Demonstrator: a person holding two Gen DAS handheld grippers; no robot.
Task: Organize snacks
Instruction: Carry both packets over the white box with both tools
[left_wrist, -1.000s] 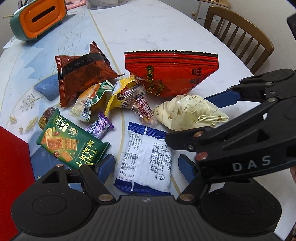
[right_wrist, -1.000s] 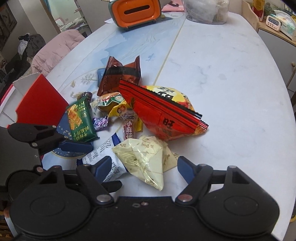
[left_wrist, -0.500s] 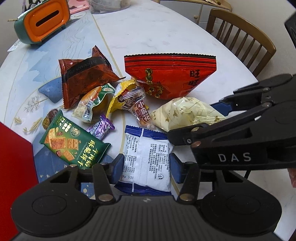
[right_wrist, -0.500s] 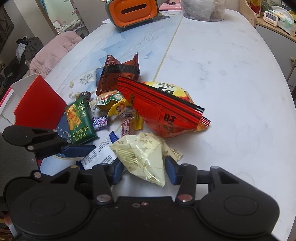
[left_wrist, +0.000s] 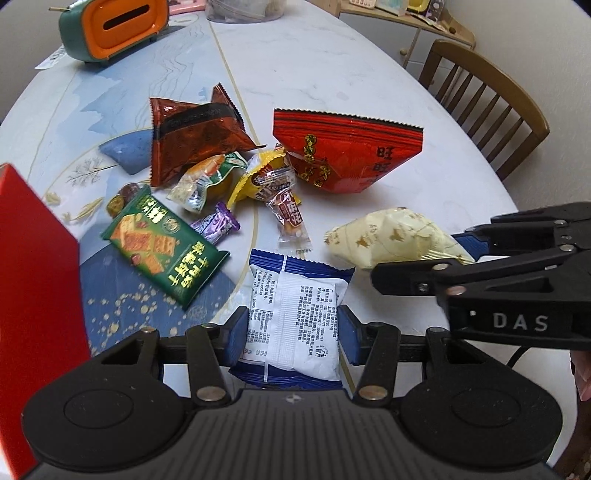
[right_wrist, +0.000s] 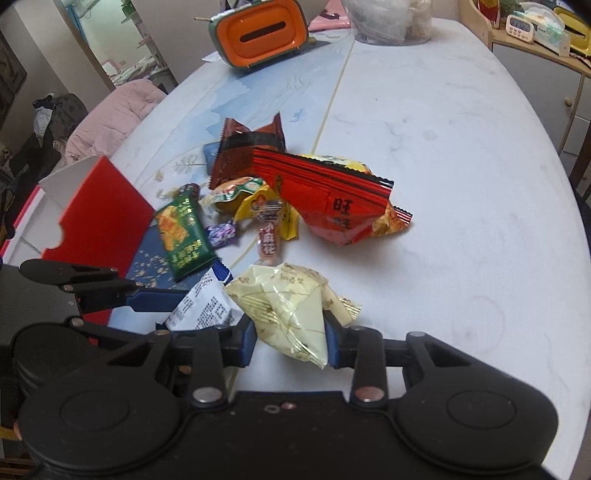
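Two grippers grip at once: the left gripper (left_wrist: 291, 332) pinches the blue-and-white packet (left_wrist: 295, 321) at lower centre, while the right gripper (right_wrist: 290, 341), its jaws closing, squeezes the cream pouch (right_wrist: 291, 314). Lifting gently, then carrying both to the red box (right_wrist: 99, 218) at left, looks wisest.

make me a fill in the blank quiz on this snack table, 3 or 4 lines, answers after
1. The left gripper is shut on the blue and ____ packet.
2. The right gripper is closing on the pale ____ packet.
3. The tissue box at the table's far end has an ____ top.
4. Behind the big red bag, past the table's edge, stands a wooden ____.

Answers: white; yellow; orange; chair
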